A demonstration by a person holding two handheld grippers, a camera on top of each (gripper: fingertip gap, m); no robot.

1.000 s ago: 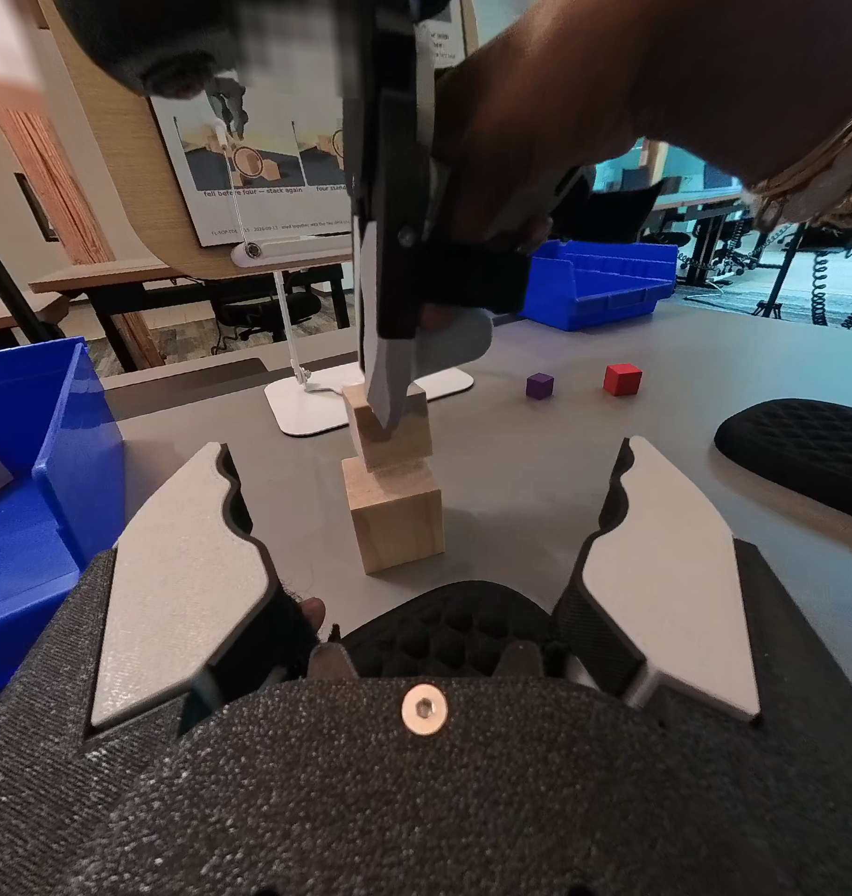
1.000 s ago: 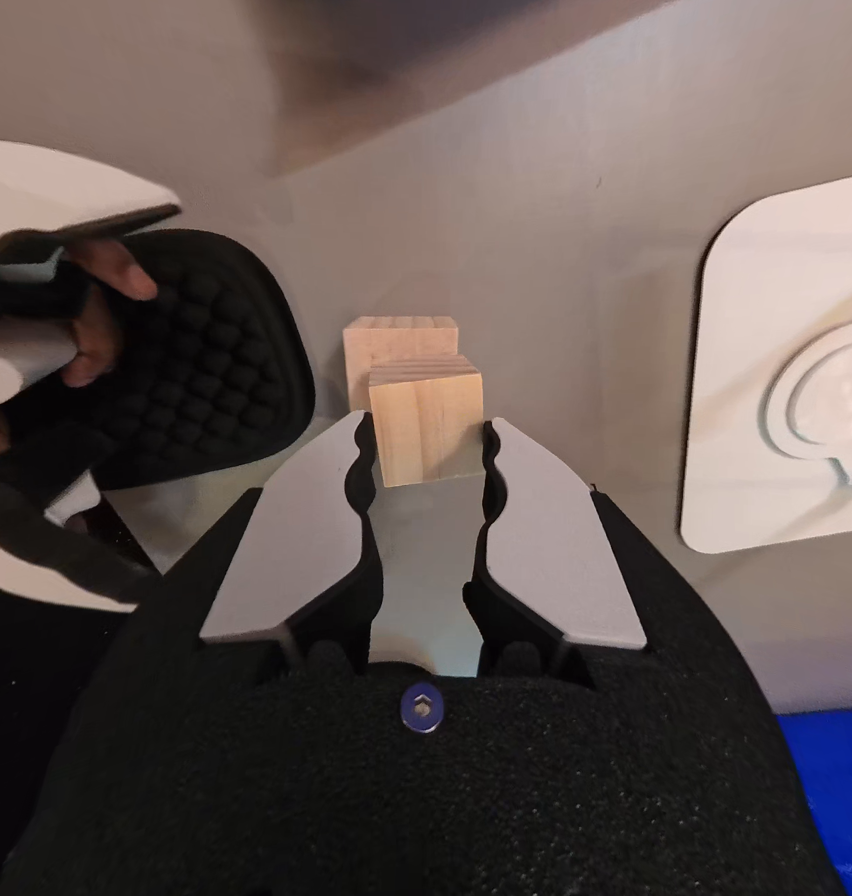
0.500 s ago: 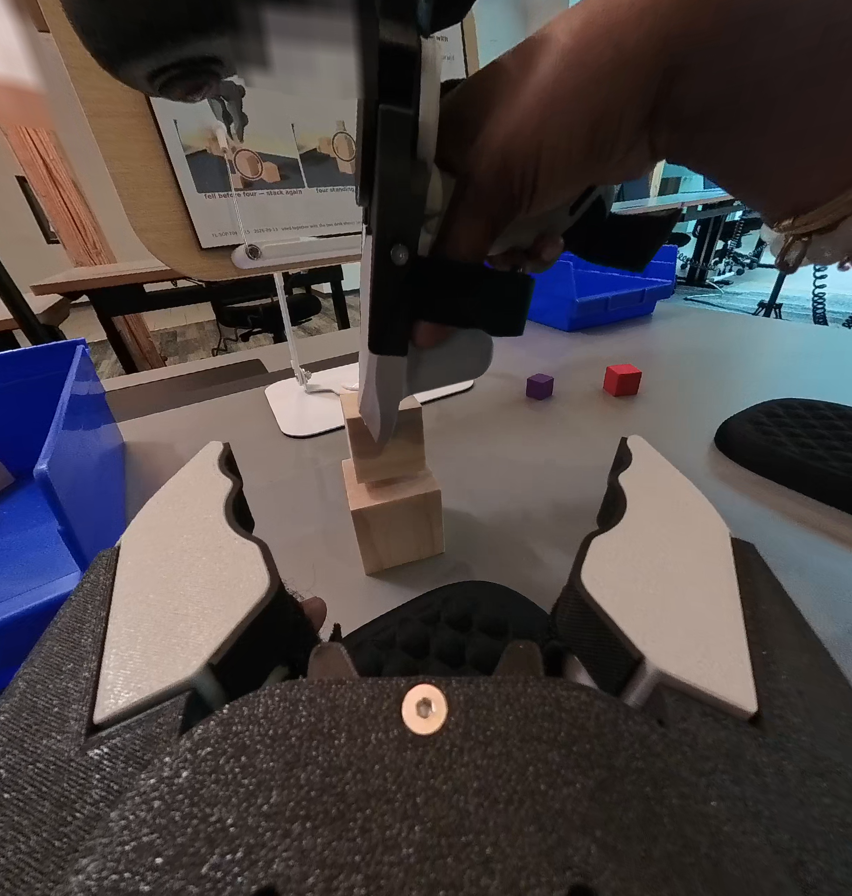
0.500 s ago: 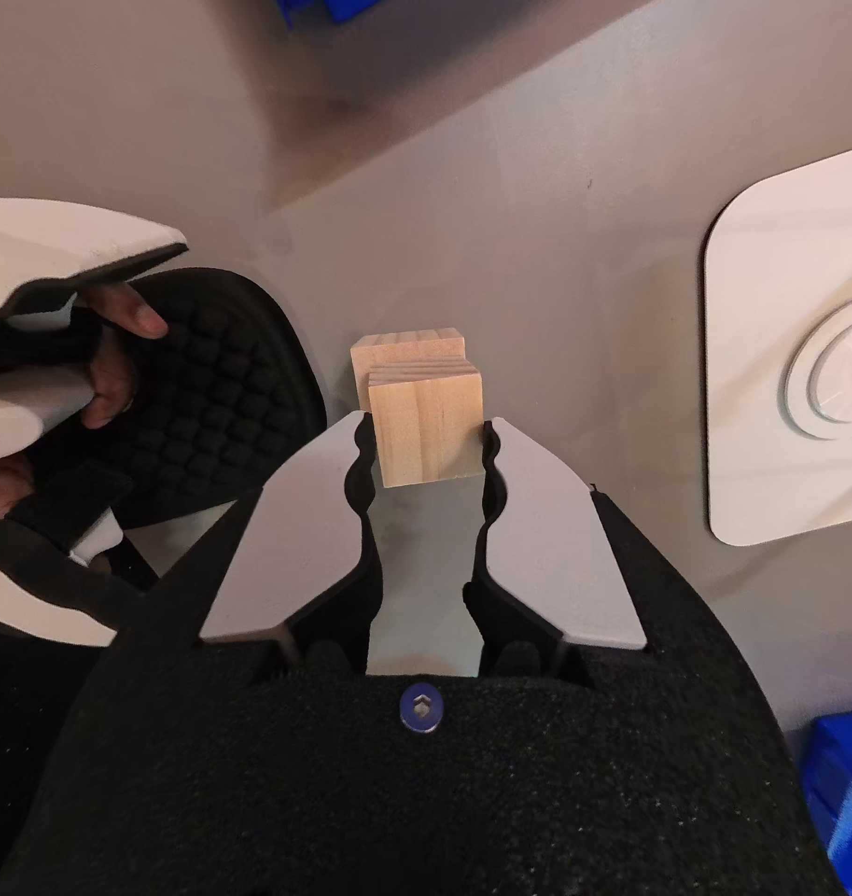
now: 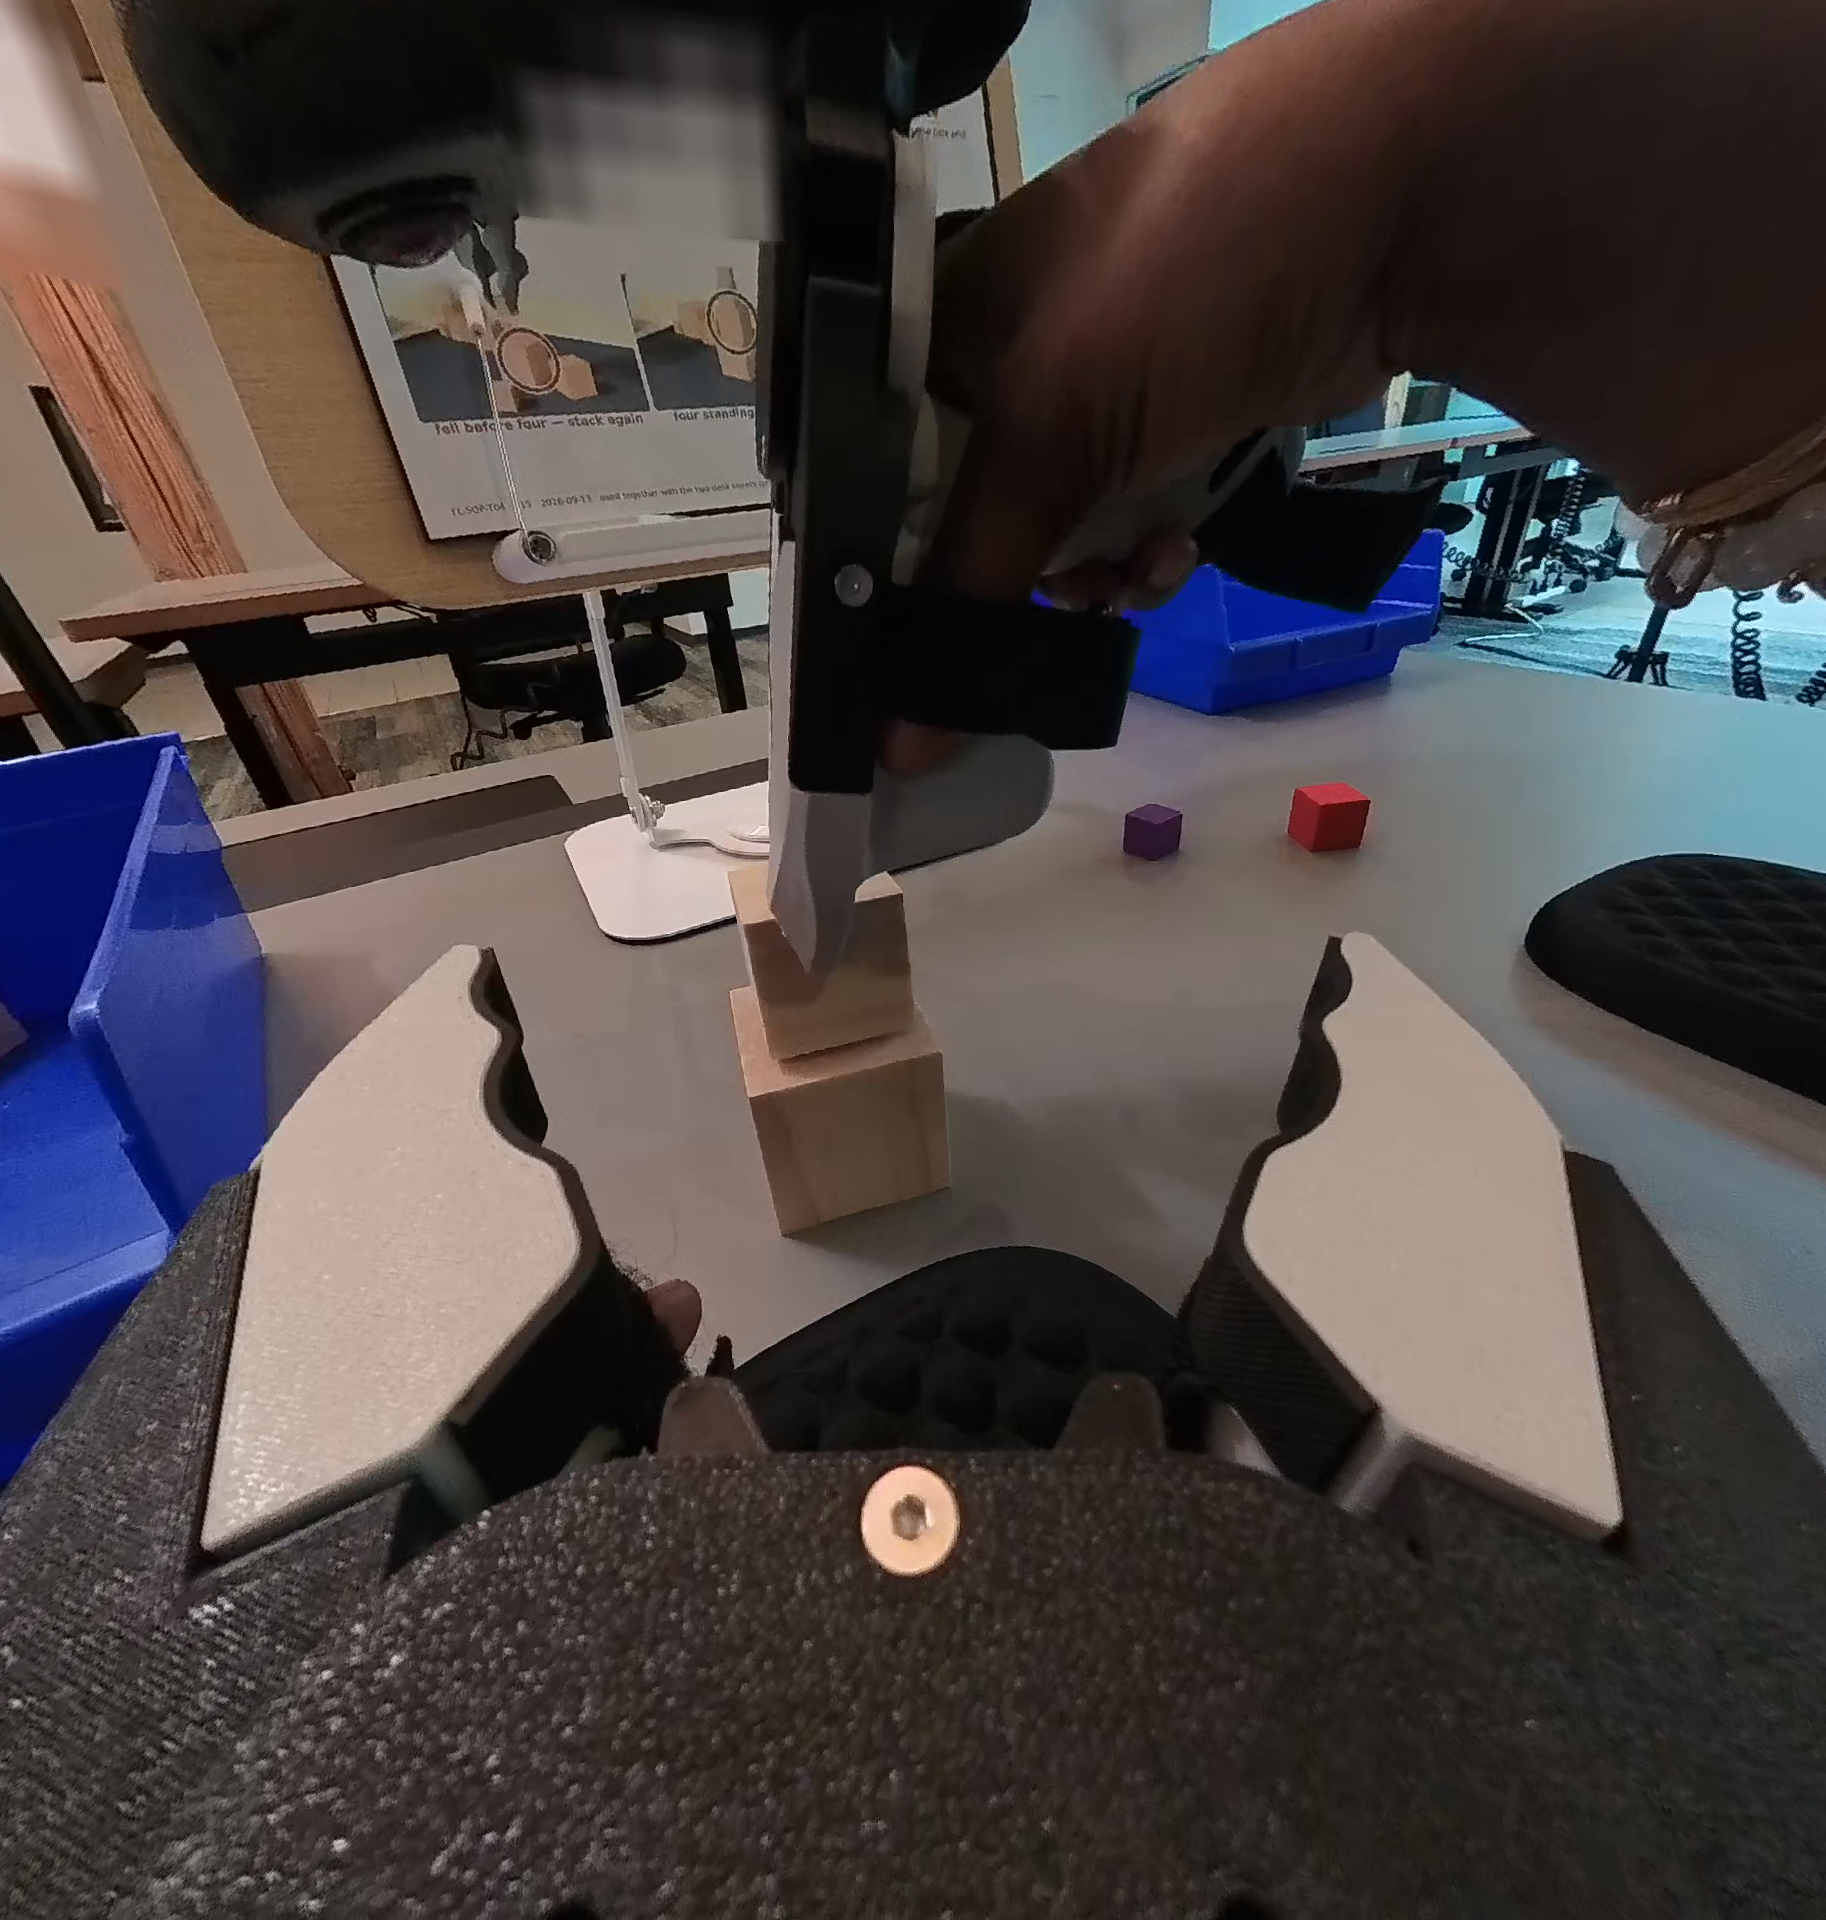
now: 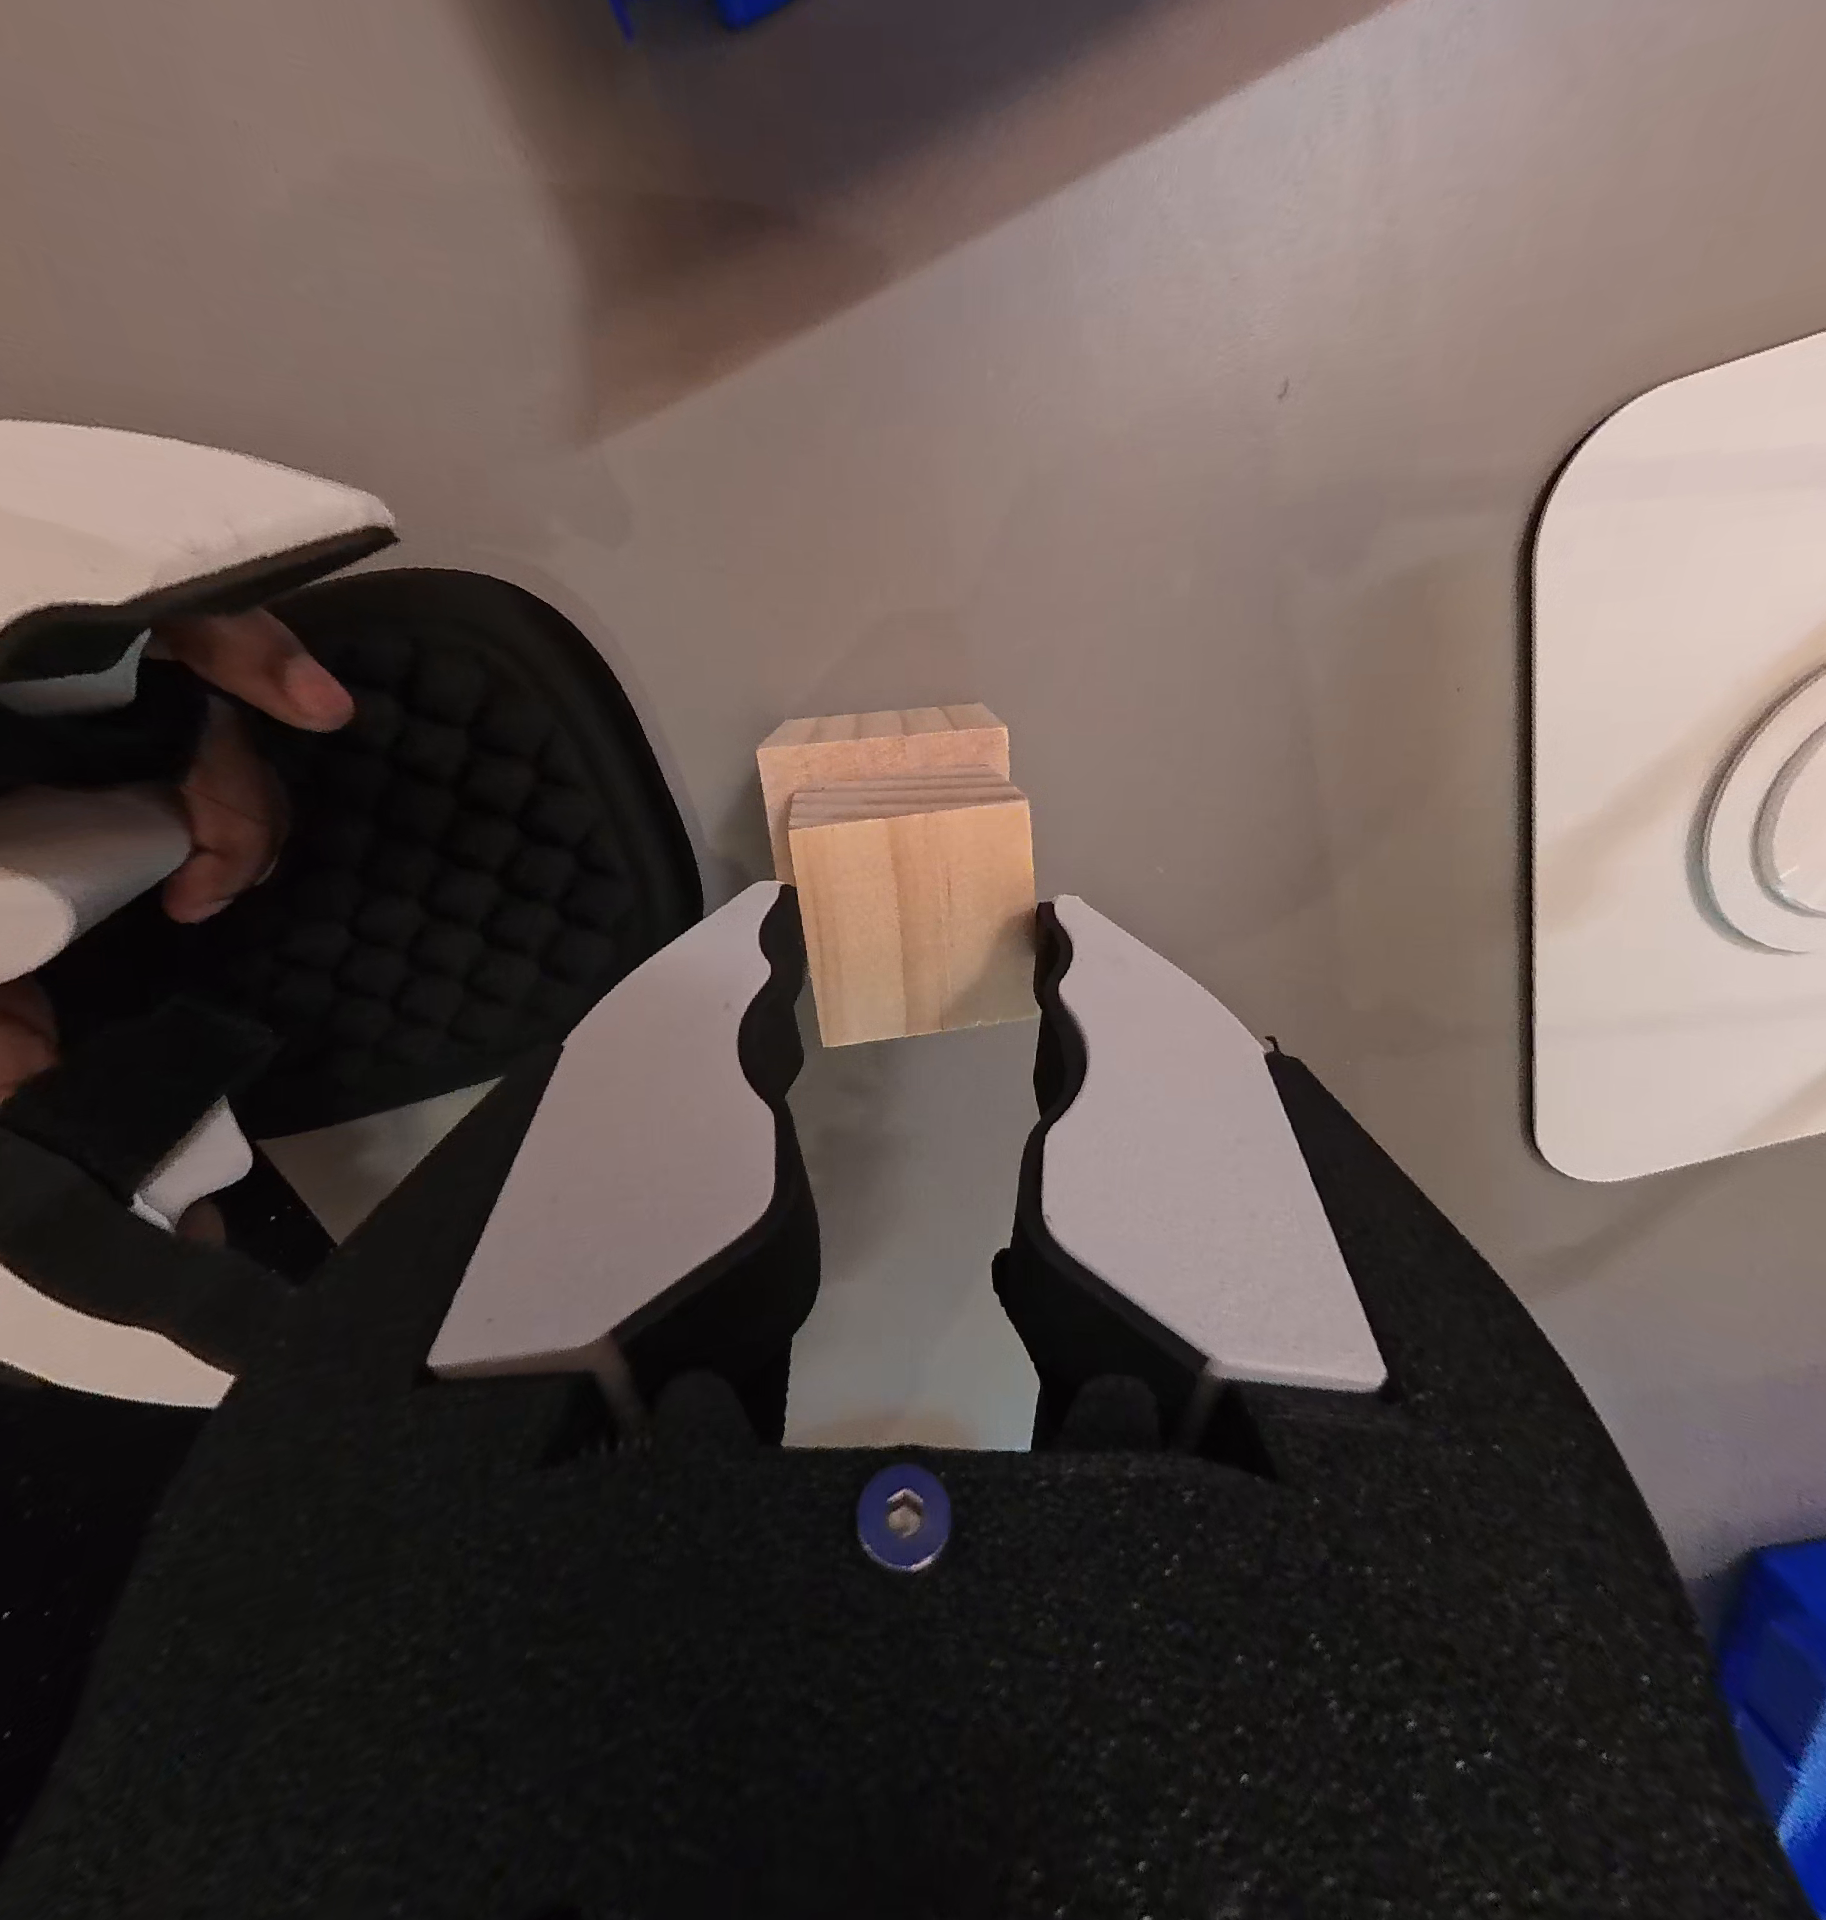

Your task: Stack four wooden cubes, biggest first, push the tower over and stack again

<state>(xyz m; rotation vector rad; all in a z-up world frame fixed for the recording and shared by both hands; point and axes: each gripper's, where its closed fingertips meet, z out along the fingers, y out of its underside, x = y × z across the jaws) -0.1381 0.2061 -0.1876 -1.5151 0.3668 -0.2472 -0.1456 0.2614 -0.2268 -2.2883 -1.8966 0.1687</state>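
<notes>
Right hand-held gripper (image 6: pixel 914 914): clamps upper wooden cube (image 6: pixel 914 925), resting on lower wooden cube (image 5: pixel 847 1138).
Left hand-held gripper (image 5: pixel 909 1049): spread wide, holding nothing, near the stack on the worktop (image 5: pixel 1148 1039).

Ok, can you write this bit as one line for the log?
right gripper: shut on upper wooden cube | over lower wooden cube | left gripper: open, empty

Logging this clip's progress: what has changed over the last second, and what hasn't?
The right gripper has lowered the upper wooden cube until it looks seated on the lower wooden cube, slightly twisted and offset. Unchanged: its grip on that cube, the left gripper wide open short of the stack, and the purple cube and red cube.
</notes>
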